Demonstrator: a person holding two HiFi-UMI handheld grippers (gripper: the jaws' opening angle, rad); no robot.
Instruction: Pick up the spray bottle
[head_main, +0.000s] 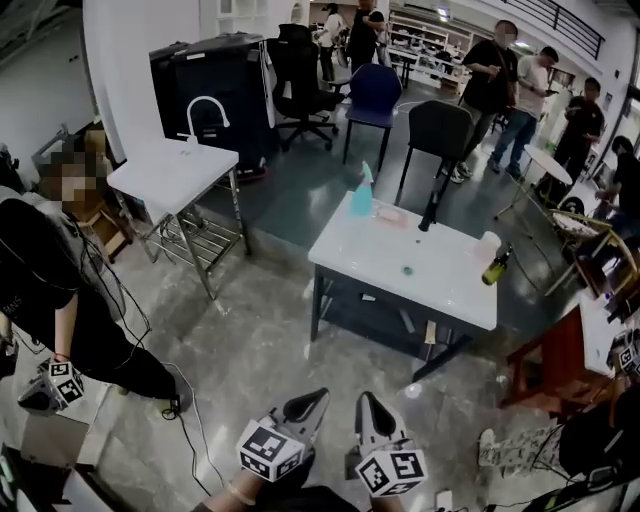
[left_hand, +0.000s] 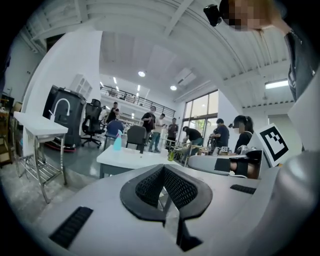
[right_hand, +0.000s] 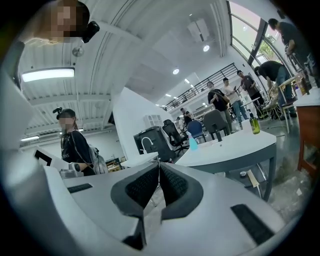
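Observation:
The teal spray bottle (head_main: 362, 193) stands upright at the far left corner of a white table (head_main: 440, 290), well ahead of me. It also shows small and distant in the left gripper view (left_hand: 117, 141) and the right gripper view (right_hand: 192, 142). My left gripper (head_main: 318, 396) and right gripper (head_main: 364, 398) sit side by side at the bottom of the head view, over the floor and short of the table. Both are shut, pads together with nothing between them, and far from the bottle.
On the same table are a dark bottle (head_main: 430, 210), an olive-green bottle (head_main: 495, 267) at its right edge and a pink item (head_main: 392, 215). A second white table with a faucet (head_main: 170, 172) stands left. A person (head_main: 50, 290) crouches at left, chairs and people stand behind, and a red stool (head_main: 555, 365) is at right.

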